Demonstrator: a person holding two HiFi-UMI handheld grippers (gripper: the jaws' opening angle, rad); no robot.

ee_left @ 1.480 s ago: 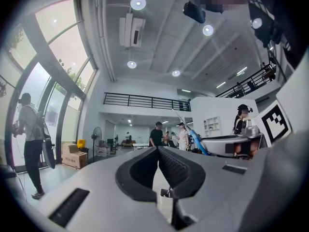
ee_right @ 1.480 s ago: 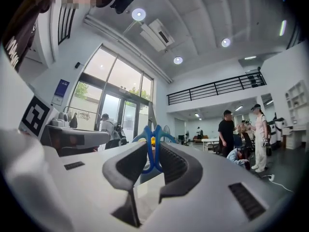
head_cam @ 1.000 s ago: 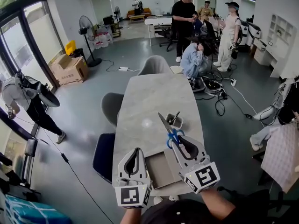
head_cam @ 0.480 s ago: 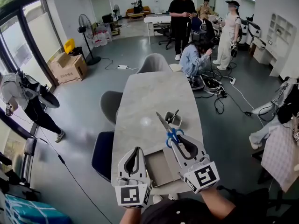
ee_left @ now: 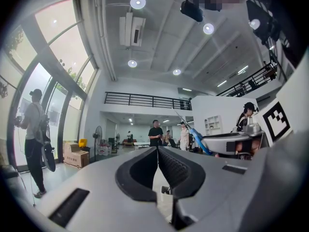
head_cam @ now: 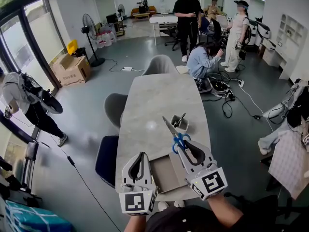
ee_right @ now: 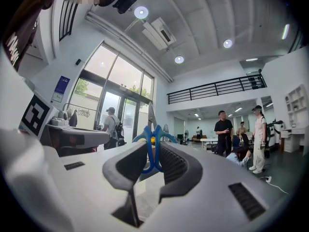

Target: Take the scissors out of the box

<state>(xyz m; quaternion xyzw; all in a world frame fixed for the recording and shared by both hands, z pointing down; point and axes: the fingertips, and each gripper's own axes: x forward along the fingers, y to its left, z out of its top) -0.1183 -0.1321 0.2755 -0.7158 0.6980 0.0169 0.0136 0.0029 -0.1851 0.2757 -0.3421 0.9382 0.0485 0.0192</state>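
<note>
Scissors point(head_cam: 176, 135) with blue handles hang in the air over the table, blades pointing up and away. My right gripper point(head_cam: 182, 144) is shut on the handles; in the right gripper view the blue loops point(ee_right: 153, 144) sit between the ribbed pads. Below and to the left, a shallow open cardboard box point(head_cam: 164, 175) lies on the grey table point(head_cam: 154, 100) near its front edge. My left gripper point(head_cam: 141, 155) hovers over the box's left side, shut with nothing in it point(ee_left: 157, 149). The left gripper view also catches the scissors point(ee_left: 195, 135) at the right.
A small cup point(head_cam: 179, 124) with pens stands on the table just beyond the scissors. A dark blue chair point(head_cam: 107, 161) and a grey chair point(head_cam: 115, 110) stand at the table's left, another grey chair point(head_cam: 160, 66) at its far end. Several people stand farther back.
Both grippers and the scissors hold still. Only people in the background have shifted a little.
</note>
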